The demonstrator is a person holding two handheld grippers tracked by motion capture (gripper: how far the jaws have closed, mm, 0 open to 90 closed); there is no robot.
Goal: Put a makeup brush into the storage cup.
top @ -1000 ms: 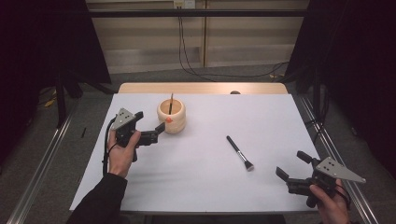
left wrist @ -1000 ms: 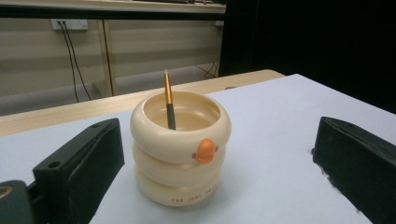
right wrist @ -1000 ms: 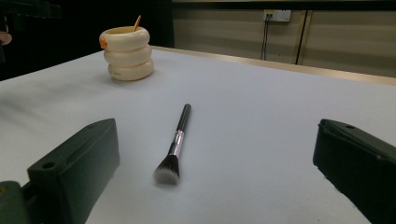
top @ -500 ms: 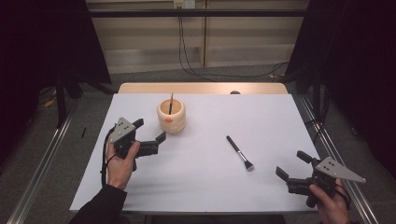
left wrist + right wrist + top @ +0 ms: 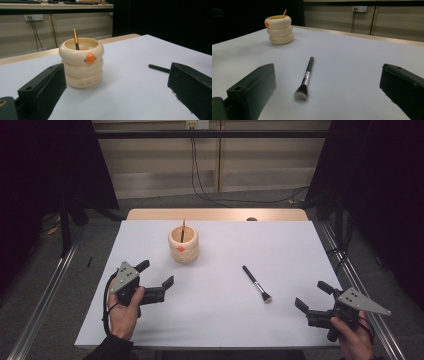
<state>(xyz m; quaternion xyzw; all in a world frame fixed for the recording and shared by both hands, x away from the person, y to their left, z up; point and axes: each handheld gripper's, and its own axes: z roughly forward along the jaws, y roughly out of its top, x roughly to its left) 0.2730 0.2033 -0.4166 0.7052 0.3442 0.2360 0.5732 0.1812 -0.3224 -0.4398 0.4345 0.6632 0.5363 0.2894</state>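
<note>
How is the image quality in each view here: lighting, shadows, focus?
High view: bright, even light on the white table, dark surroundings, overall a bit soft. Left gripper view: cream holder fairly sharp with a faint shadow at its base; the near black fingers blurred. Right gripper view: makeup brush reasonably sharp, its bristle tip slightly soft, the background dim.

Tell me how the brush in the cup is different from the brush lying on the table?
The brush in the cup stands leaning inside the cream holder, while the makeup brush lies flat on the white table. The brush in the cup has an orange-tipped handle with its head hidden; the makeup brush has a black handle, silver collar and fluffy bristles showing. Neither touches a gripper.
</note>
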